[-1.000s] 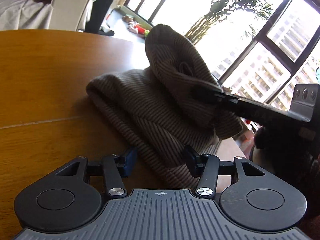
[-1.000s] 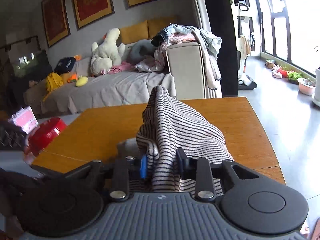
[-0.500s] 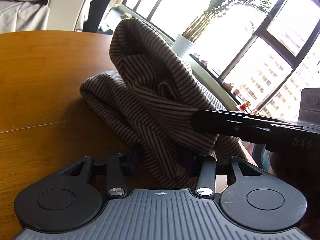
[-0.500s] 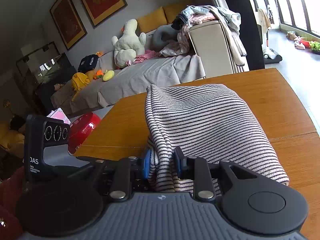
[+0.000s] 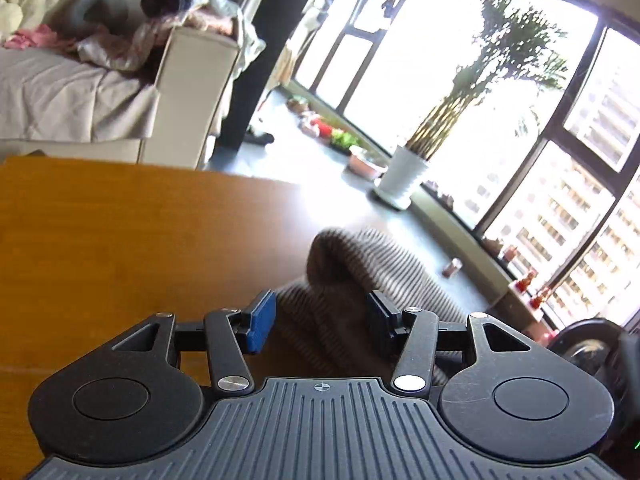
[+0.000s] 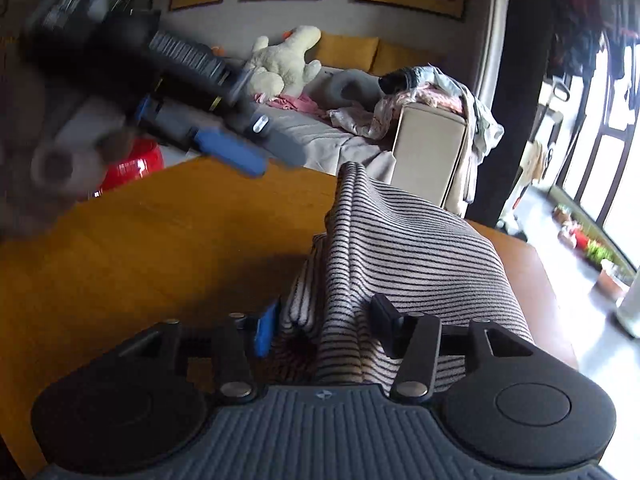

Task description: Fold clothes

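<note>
Nearest me, my right hand-held gripper (image 6: 324, 330) had just been opening, its jaws spread with the striped garment (image 6: 404, 256) between them but no longer pinched. My left hand-held gripper (image 5: 322, 316) had been opening too; a hump of the same cloth stood in its gap, though blur kept me from telling whether the pads grazed it. The garment lay bunched in a thick fold on the wooden surface (image 6: 160, 248), near its edge. I judged the fold just laid and let go; next I needed both grippers clear, then a fresh edge to pinch. Beyond stood the sofa (image 6: 424, 140).
</note>
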Demonstrator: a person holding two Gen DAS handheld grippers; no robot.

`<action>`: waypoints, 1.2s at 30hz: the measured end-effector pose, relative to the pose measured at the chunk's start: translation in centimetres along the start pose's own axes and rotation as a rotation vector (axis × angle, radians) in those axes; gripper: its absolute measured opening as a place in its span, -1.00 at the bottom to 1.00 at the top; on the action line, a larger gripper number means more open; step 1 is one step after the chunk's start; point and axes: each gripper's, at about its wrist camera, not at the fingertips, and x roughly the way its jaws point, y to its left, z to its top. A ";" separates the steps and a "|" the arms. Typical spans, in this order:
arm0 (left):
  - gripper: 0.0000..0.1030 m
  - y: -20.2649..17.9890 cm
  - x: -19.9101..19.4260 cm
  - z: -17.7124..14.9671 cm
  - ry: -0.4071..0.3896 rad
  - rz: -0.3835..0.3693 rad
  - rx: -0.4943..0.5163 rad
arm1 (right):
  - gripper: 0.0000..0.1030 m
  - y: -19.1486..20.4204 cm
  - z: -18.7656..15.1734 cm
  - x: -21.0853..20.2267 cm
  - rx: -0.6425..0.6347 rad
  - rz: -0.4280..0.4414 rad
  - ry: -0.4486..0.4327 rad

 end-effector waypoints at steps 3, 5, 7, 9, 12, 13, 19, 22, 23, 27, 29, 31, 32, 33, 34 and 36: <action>0.11 -2.5 1.6 1.3 -0.014 -0.126 0.038 | 0.25 1.1 0.1 0.3 -0.055 -0.022 0.003; 0.11 -4.0 4.0 1.3 0.023 -0.192 0.060 | 0.38 0.5 0.4 -0.2 -0.035 0.024 0.001; 0.09 -3.5 6.8 0.3 0.093 -0.163 0.049 | 0.61 -1.4 1.0 -1.3 0.038 0.115 0.002; 0.03 -2.1 9.2 -1.1 0.157 -0.105 0.027 | 1.00 -3.9 1.8 -2.8 0.120 0.162 -0.023; -0.14 -0.1 9.7 -2.4 0.162 -0.114 -0.021 | 1.00 -7.4 2.6 -4.5 0.197 0.136 -0.062; -0.15 0.5 9.5 -2.5 0.155 -0.131 -0.042 | 1.00 -8.3 2.5 -4.5 0.215 0.105 -0.059; -0.16 0.7 9.0 -2.6 0.151 -0.114 0.010 | 1.00 -8.0 -1.4 0.0 0.237 -0.093 0.150; -0.16 0.1 8.7 -2.9 0.145 -0.091 0.051 | 1.00 -7.6 -2.0 -0.4 0.312 -0.116 0.115; -0.16 0.1 8.7 -2.9 0.144 -0.090 0.054 | 1.00 -7.9 -2.2 -0.5 0.348 -0.114 0.121; -0.16 0.1 8.8 -2.9 0.141 -0.091 0.054 | 1.00 -9.4 -3.5 -0.6 0.492 -0.087 0.133; -0.16 0.2 8.7 -2.9 0.140 -0.094 0.054 | 1.00 -9.5 -4.0 -0.8 0.509 -0.078 0.131; -0.16 0.5 8.5 -2.9 0.141 -0.098 0.055 | 1.00 -10.1 -4.3 -0.6 0.545 -0.049 0.144; -0.16 0.5 8.5 -2.9 0.140 -0.100 0.056 | 1.00 -10.4 -4.4 -0.5 0.570 -0.028 0.152; -0.16 0.6 8.5 -2.9 0.140 -0.102 0.058 | 1.00 -10.8 -4.5 -0.4 0.594 -0.007 0.161; -0.16 0.6 8.6 -2.9 0.140 -0.104 0.059 | 1.00 -11.3 -4.6 -0.5 0.617 0.018 0.166; -0.16 0.8 8.5 -2.9 0.139 -0.107 0.061 | 0.99 -12.4 -4.3 -1.1 0.649 0.060 0.158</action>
